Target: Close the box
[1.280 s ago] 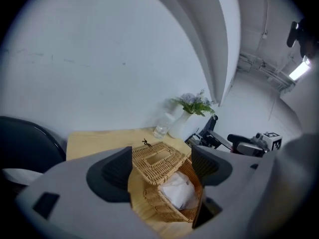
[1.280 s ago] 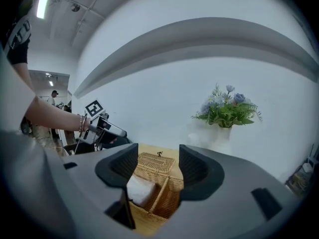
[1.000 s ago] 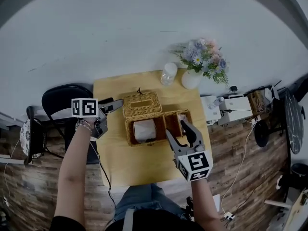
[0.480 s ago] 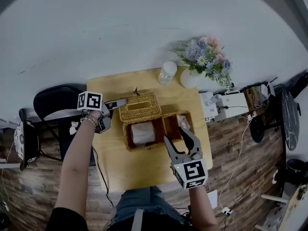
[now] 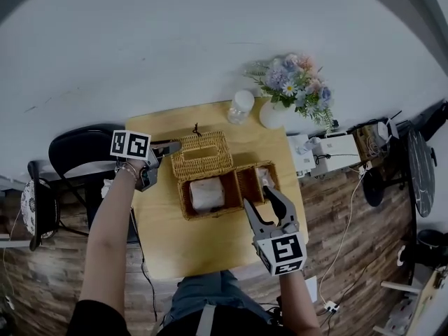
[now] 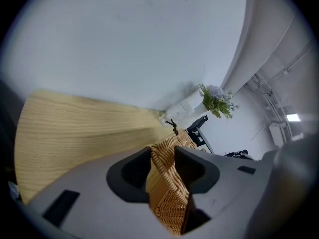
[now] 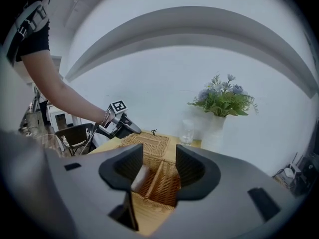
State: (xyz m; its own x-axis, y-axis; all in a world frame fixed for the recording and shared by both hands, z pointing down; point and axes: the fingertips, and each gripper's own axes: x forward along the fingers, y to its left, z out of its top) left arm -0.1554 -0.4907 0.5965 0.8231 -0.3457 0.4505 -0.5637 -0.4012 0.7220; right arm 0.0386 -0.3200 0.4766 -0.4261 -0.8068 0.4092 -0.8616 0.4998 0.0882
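A wicker box (image 5: 241, 203) stands open on the wooden table (image 5: 203, 243), with a white roll (image 5: 207, 194) in its left compartment. Its wicker lid (image 5: 203, 155) is folded back behind it. My left gripper (image 5: 175, 147) is at the lid's left edge. In the left gripper view the lid (image 6: 167, 183) fills the gap of the left gripper (image 6: 163, 156), whose jaws are closing and touch it on both sides. My right gripper (image 5: 258, 197) hovers over the box's front right corner, jaws closing slightly with nothing between them. In the right gripper view the box (image 7: 162, 183) lies beyond the right gripper (image 7: 159, 158).
A white vase of flowers (image 5: 294, 82) and a glass jar (image 5: 240, 106) stand at the table's far right corner. A dark chair (image 5: 84, 145) is left of the table. A white unit with cables (image 5: 329, 152) sits off the right edge.
My left gripper's jaws have closed from wide apart onto the lid's left edge. The right gripper has shifted a little towards me and narrowed slightly.
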